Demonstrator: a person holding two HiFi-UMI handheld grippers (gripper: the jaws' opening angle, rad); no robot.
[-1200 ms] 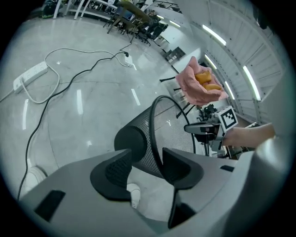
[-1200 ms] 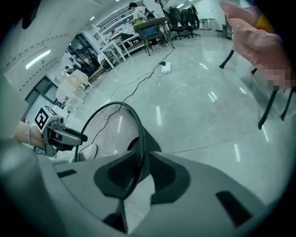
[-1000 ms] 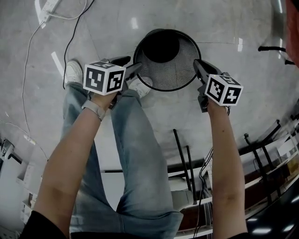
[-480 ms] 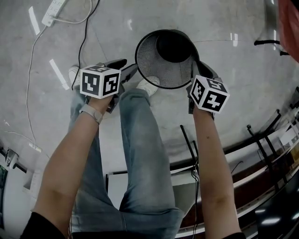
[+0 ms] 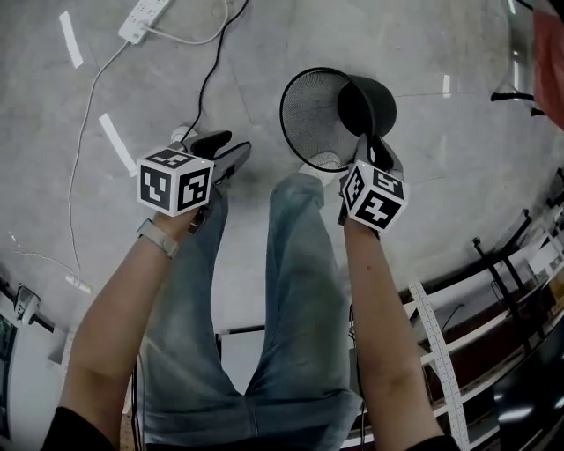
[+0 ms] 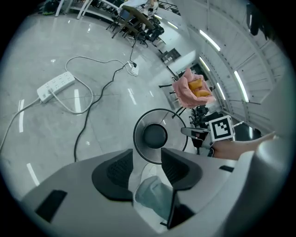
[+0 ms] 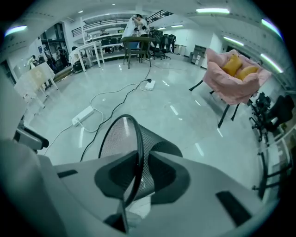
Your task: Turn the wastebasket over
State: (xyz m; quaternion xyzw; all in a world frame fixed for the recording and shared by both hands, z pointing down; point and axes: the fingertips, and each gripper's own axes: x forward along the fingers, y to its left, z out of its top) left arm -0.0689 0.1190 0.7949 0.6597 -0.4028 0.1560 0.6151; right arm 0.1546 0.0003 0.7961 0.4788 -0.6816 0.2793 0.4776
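Note:
The black mesh wastebasket (image 5: 339,110) is tipped over, its open mouth facing left in the head view and its solid bottom to the right. My right gripper (image 5: 363,148) has the basket's wire rim (image 7: 137,152) between its pads at the lower right edge; the jaws are opening slightly while the rim still sits in them. My left gripper (image 5: 231,150) hangs open and empty, well left of the basket. Past my left gripper's (image 6: 147,159) jaws, that gripper's view shows the basket (image 6: 155,135) from the front and the right gripper (image 6: 193,133) on its rim.
The person's jeans-clad legs (image 5: 300,291) and white shoes stand just below the basket. A power strip (image 5: 144,18) with cables lies on the grey floor at upper left. A chair with a pink cushion (image 7: 233,76) stands off to the right. Metal racks (image 5: 493,291) line the lower right.
The basket has tipped from upright onto its side, mouth turning left. My left gripper has drawn away leftward from the rim. The right gripper has stayed on the rim and moved with it.

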